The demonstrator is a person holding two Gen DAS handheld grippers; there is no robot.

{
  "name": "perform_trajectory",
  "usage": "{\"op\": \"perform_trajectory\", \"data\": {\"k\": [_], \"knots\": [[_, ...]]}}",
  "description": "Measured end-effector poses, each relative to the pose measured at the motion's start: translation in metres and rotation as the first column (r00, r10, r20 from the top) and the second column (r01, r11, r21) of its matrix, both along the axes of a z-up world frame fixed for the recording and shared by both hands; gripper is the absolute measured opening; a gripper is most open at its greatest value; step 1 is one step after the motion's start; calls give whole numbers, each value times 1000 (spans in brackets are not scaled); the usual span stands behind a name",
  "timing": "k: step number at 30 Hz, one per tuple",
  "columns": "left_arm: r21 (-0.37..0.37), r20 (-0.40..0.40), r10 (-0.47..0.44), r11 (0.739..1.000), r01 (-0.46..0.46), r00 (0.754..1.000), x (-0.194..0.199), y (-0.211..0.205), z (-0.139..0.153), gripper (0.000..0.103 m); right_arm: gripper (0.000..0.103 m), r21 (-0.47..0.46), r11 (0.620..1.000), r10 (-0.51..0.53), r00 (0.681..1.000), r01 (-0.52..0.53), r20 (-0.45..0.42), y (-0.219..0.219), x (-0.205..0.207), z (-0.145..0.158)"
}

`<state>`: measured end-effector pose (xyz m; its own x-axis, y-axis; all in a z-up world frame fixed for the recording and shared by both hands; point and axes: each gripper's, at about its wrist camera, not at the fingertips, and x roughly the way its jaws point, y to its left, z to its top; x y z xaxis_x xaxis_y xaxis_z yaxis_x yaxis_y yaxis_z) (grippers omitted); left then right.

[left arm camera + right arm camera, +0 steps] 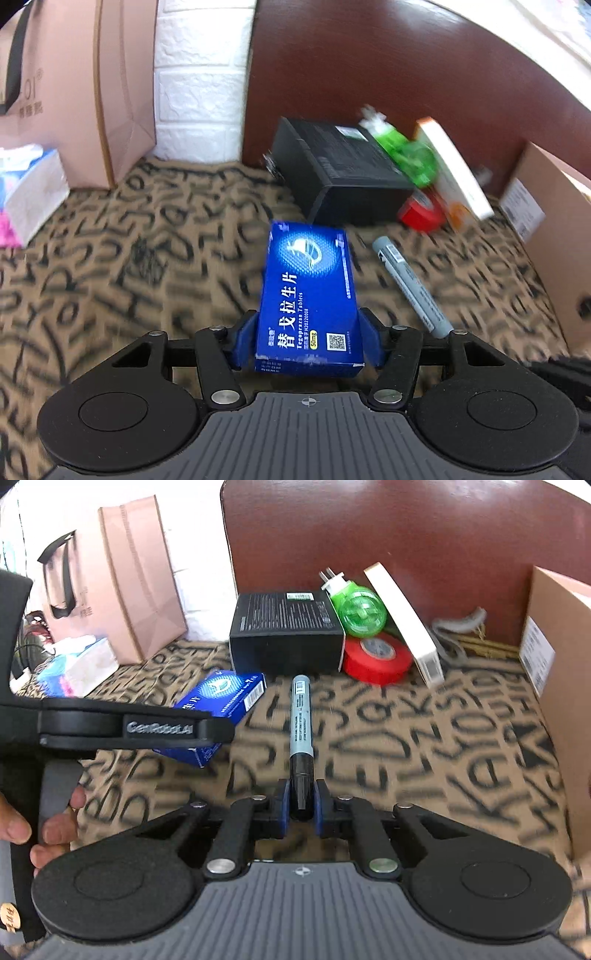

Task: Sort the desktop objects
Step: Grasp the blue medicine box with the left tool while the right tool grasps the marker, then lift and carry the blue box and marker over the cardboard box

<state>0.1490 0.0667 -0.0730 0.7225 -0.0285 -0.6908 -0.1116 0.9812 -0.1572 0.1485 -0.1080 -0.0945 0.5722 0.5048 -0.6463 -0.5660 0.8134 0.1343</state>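
My left gripper (309,338) is shut on a blue medicine box (309,295) and holds it above the patterned cloth; the box also shows in the right wrist view (221,698), partly behind the left gripper's body. My right gripper (301,805) is shut on the black cap end of a grey marker (301,720), which points toward the black box (286,631). The marker also shows in the left wrist view (410,284). Behind lie a green plug-in device (360,609), a red tape roll (376,657) and a white-and-orange carton (406,624).
A pink paper bag (133,579) and a tissue pack (81,668) stand at the left. A cardboard box (557,664) stands at the right. A dark red board (406,535) closes the back. A grey strap and sticks (465,635) lie at the back right.
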Motion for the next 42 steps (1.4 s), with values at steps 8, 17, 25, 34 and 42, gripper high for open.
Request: {"op": "perform_trajectory", "data": {"k": [8,17,25,34,42], "knots": [[19,-10,-68,997,68,998,-78,-35,-3,59,15,-6,1000,-6,999,6,-41,-51,-56,8],[26,-23,-123,992,124,992,-147,-62,0,60,15,-19,1000,-22,996,21,-92,-113,-118,9],[54,-30,-126,990,127,992,-170,-72,0,76,16,-36,999,-29,995,26,-93,-138,-150,12],[93,-51,-96,991,101,994,-147,-79,-4,84,34,-33,999,-31,997,29,-70,-125,-135,9],[115,-66,-109,987,116,992,-140,-84,-2,76,34,-50,998,-29,998,26,-62,-119,-122,10]]}}
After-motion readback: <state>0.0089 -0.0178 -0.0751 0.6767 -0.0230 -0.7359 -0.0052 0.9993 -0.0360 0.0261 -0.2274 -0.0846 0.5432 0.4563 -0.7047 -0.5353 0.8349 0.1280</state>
